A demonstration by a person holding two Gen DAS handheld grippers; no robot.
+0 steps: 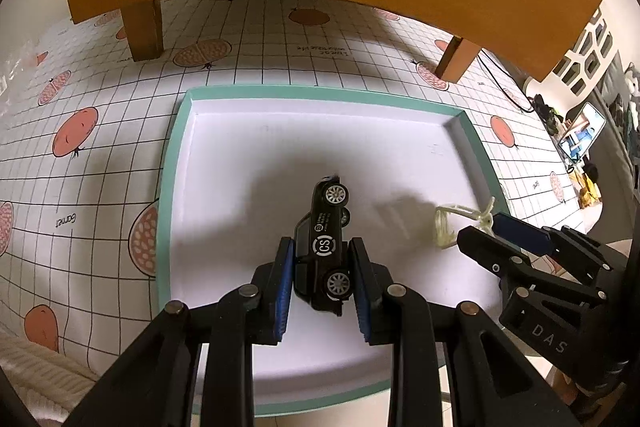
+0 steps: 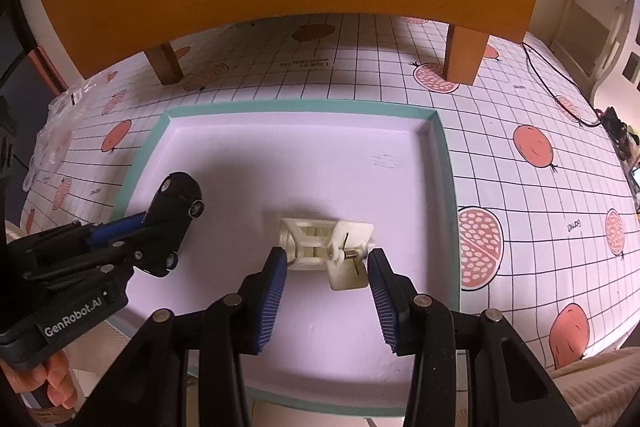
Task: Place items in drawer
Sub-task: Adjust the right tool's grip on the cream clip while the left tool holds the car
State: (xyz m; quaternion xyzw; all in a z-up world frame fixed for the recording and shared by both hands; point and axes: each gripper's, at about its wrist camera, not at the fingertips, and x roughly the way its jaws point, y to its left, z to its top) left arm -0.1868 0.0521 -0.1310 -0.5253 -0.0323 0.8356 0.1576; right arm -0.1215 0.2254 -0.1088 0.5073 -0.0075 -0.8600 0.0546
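A: So, taking the drawer (image 1: 172, 187) as the landmark, where does each item sit?

B: Both are over its white floor. The toy car (image 1: 326, 247) is left of centre, clamped between the pads of the left gripper (image 1: 322, 287), turned on its side with its wheels facing right. Its long axis runs straight ahead from the gripper toward the drawer's far wall.

A: Is it on the floor or held above?

B: I cannot tell; the shadow under it suggests it is slightly raised.

A: And the right side?

B: The cream clip (image 2: 326, 247) lies near the drawer's right wall, just ahead of the right gripper (image 2: 328, 301). The jaws stand apart, one pad on each side of the clip. The left pad looks just at its edge, the right one clear of it, so I judge it released.

A: What does the next move turn on?

B: The car points into the drawer's open middle, with the clip well to its right, so lowering and spreading the left jaws should leave it clear of the clip
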